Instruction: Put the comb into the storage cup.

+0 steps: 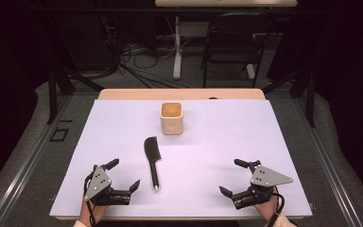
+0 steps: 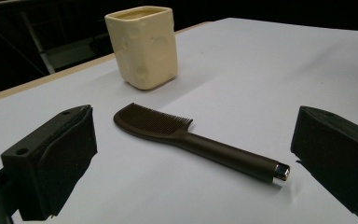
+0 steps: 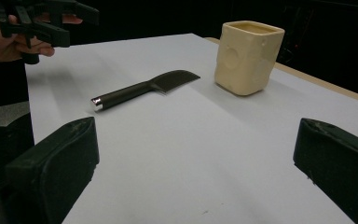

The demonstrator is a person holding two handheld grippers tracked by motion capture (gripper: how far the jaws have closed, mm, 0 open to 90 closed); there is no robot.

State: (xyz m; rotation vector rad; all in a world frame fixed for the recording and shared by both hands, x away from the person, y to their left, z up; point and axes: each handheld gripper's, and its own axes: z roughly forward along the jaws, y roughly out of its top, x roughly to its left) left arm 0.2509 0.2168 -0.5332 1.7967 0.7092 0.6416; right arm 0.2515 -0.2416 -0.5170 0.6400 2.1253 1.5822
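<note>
Both pairs of jaws stand wide apart with nothing between them — the left gripper (image 1: 122, 174) nearest the black comb (image 1: 152, 159), the right gripper (image 1: 231, 176) well off. The comb lies flat on the white table (image 1: 227, 137), handle toward the person, just short of the cream cup (image 1: 172, 118). This looks like the start — next, the left gripper likely has to straddle that handle and close.

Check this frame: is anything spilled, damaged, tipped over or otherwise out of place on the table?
Nothing stands out. The cream cup stands upright on the white sheet. The black comb lies flat just in front of it, apart from it. No spill or damage shows.
</note>
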